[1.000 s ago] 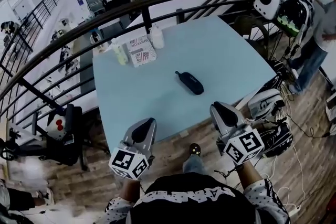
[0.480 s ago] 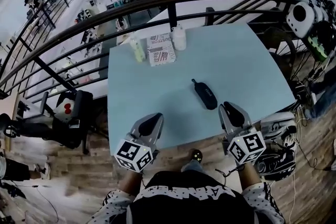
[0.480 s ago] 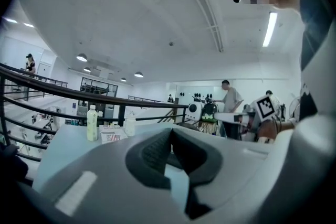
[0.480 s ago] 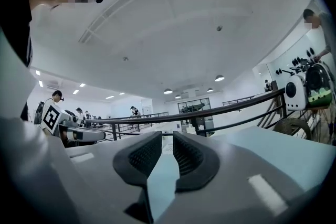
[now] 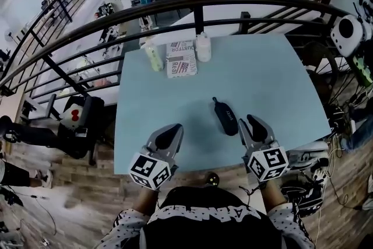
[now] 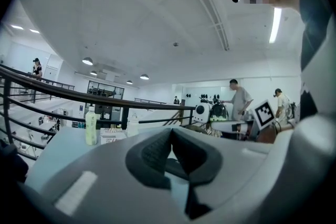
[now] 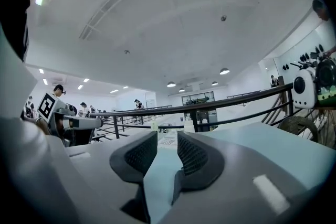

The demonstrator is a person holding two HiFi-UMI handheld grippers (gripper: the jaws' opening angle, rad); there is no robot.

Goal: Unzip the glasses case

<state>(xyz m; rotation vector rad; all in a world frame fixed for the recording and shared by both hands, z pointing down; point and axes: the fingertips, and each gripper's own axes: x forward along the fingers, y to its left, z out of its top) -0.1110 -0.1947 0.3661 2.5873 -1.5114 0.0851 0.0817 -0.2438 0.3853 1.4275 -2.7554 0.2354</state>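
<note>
Black glasses case [image 5: 225, 116] on a pale blue bench [image 5: 274, 73], lying flat and zipped shut as far as can be told, its long axis running away from the person. It lies between the two grippers but much nearer the right gripper [image 5: 254, 121], just ahead of that gripper's tips and a little to their left. The left gripper [image 5: 171, 129] hovers over the near edge of the bench, well apart from the case.

Left jaws: pressed together at the tips, holding nothing. Right jaws: opening, with a clear gap through which only the bare bench shows; nothing is between them.

Step in hand, as judged: the approach, before any contact. A small tab projects from the far end of the case; it may be the zip pull, though it is too small to be sure.

Good practice for this step: one gripper should pin or pinch the body of the case so it cannot slide on the smooth bench, while the other takes the pull alone, not the fabric beside it. The pull should then travel along the seam line, low and steady, not upward.

Two bottles [image 5: 152, 56] and a printed box [image 5: 181, 58] stand at the far edge, clear of the work.
</note>
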